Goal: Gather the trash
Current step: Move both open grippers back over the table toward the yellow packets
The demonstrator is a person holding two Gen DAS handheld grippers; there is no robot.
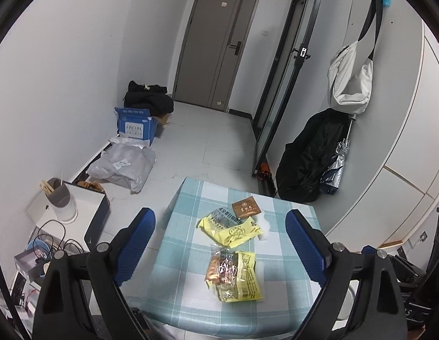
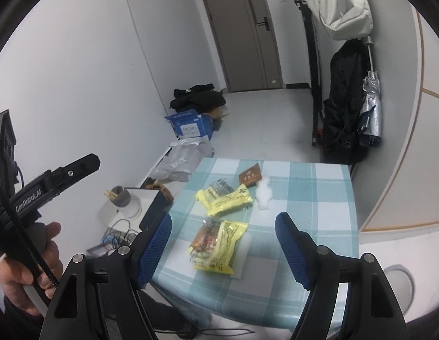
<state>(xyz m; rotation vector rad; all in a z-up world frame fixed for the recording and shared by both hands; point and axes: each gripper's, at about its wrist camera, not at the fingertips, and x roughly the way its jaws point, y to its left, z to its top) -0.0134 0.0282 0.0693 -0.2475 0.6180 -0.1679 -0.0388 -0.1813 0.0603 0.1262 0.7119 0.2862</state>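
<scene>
Presently both tools hang above the near edge of the checked table, with nothing held: the left gripper stands with its jaws spread wide, and the right gripper likewise, each framing the litter from above without touching it. The trash lies in a loose cluster on the tablecloth. Nearest is a yellow snack wrapper, crinkled and partly transparent, lying flat. Beyond it sits a second yellow wrapper overlapping a printed clear packet, with a brown sachet just behind and a white tissue wad beside its right end. No bin is identifiable in either view; a pale round object low at the right edge of the right wrist view cannot be told. Risks, as judged: the wrappers are thin, glossy film lying flat, so pads closing from above may skid over them or push them along the cloth instead of gripping; a raised crease offers the better purchase. The far wrappers overlap, so a pinch there may lift one and drag or drop its neighbour. The tissue is light and may be knocked off the table's far side. The tablecloth itself could be caught and bunched by a low grip.
</scene>
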